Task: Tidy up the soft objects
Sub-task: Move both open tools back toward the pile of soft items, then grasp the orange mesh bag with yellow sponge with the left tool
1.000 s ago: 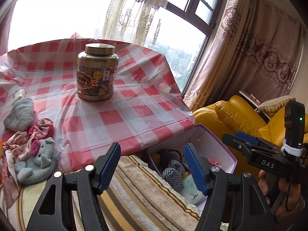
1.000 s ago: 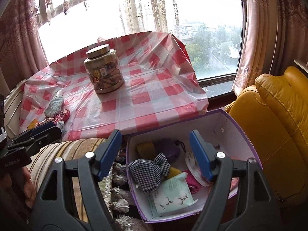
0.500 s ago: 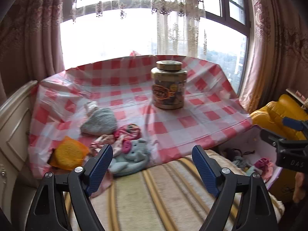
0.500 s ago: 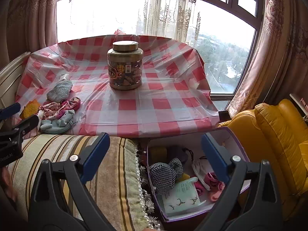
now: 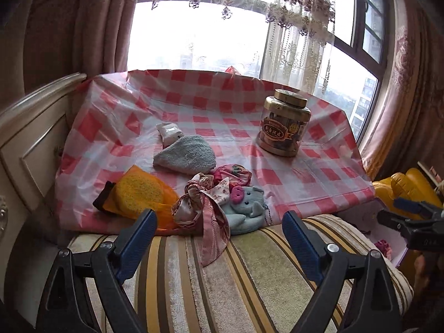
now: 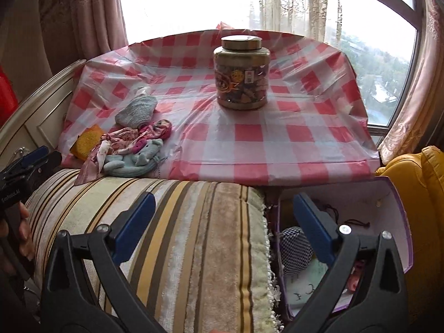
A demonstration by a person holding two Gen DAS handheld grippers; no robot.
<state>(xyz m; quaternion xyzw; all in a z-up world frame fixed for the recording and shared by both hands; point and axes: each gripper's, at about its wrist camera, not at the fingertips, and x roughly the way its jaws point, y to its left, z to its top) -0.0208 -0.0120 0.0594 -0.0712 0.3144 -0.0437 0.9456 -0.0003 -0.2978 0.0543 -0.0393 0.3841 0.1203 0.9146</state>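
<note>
Blue-padded, our right gripper (image 6: 222,222) gapes empty, its jaws just widened; so does our left gripper (image 5: 219,238). Behind the right finger, the purple box (image 6: 399,211) holds a checked pouch (image 6: 294,247), half hidden. Ahead-left lies the elephant toy (image 6: 138,158).

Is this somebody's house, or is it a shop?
Most likely a home, probably a living room. There are long patterned curtains by a big window, a yellow leather sofa, and a checked tablecloth with a snack jar on it.
</note>
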